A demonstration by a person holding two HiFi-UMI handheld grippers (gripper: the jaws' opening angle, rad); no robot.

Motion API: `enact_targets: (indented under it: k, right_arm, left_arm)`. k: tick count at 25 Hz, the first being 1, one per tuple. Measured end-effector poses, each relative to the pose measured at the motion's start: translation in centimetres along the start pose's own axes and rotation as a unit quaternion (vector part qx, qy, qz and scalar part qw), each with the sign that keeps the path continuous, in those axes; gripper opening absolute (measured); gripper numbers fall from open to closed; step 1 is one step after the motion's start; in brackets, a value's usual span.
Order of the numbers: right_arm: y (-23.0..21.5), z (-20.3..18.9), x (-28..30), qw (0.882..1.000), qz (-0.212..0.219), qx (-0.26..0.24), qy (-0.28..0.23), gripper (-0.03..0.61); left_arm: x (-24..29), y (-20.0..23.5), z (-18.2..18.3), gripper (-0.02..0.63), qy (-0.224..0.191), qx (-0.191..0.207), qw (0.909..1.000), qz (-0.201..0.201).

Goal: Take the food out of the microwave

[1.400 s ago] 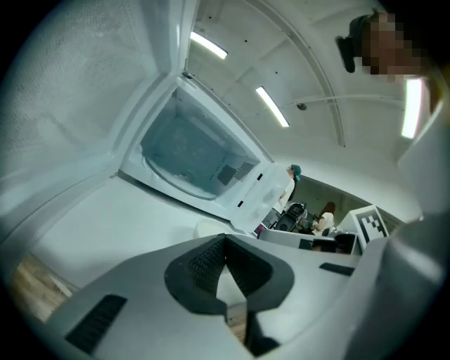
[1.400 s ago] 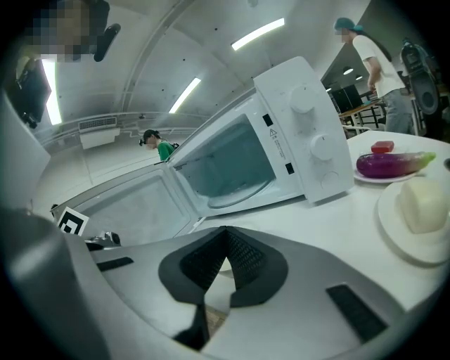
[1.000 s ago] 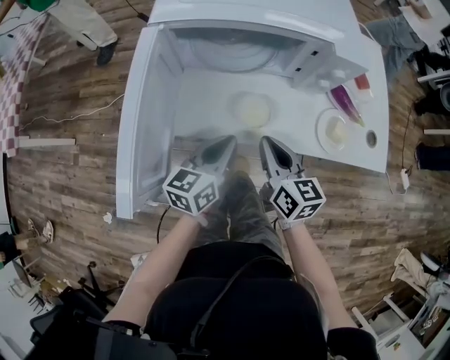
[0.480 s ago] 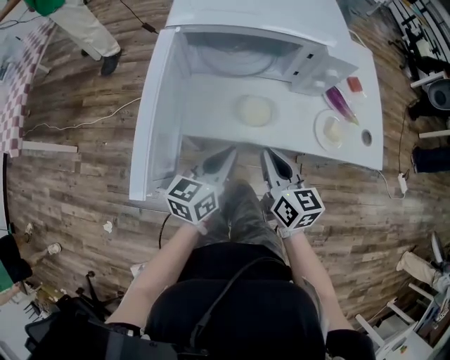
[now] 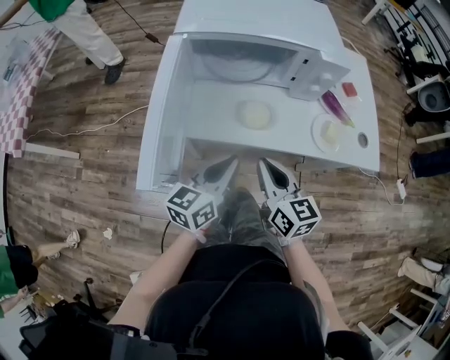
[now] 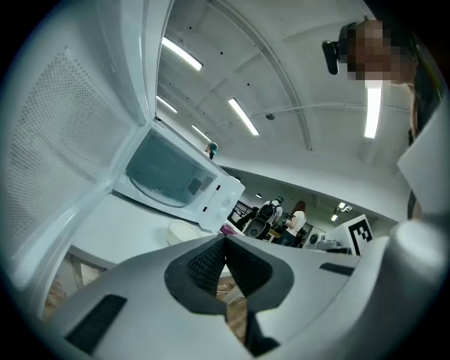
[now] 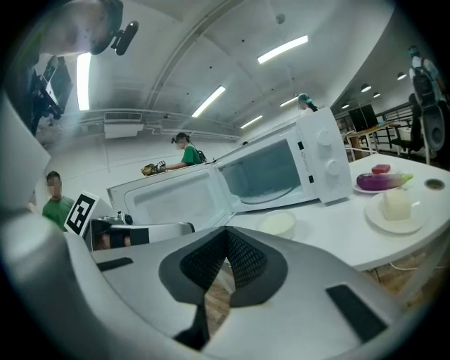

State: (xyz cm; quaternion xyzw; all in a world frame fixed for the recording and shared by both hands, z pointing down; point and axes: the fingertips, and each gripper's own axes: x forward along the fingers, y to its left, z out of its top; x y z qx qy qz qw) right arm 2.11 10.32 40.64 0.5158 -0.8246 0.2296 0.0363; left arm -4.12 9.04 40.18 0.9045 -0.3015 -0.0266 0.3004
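Since earlier frame: both grippers drawn back off the table edge, now over wood floor, lower centre.
Left gripper: jaws together, empty.
Right gripper: jaws together, empty.
Bowl of food: upper centre, on white table, outside open microwave.

Wood-plank floor, white table, long strip lights overhead

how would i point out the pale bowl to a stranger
Find the white microwave with its door open on the white table. Right before its opening sits the bowl, round, cream and alone; the other dishes cluster at the right.
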Motion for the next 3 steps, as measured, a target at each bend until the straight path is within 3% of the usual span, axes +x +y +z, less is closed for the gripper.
enact_targets:
  k: [3]
  right_arm:
    - [0.7, 0.02, -0.55, 1.0, 0.006, -0.003, -0.001, 0.017]
  left_arm:
    - [-0.58, -0.67, 0.05, 0.011, -0.002, -0.002, 1.0, -0.003]
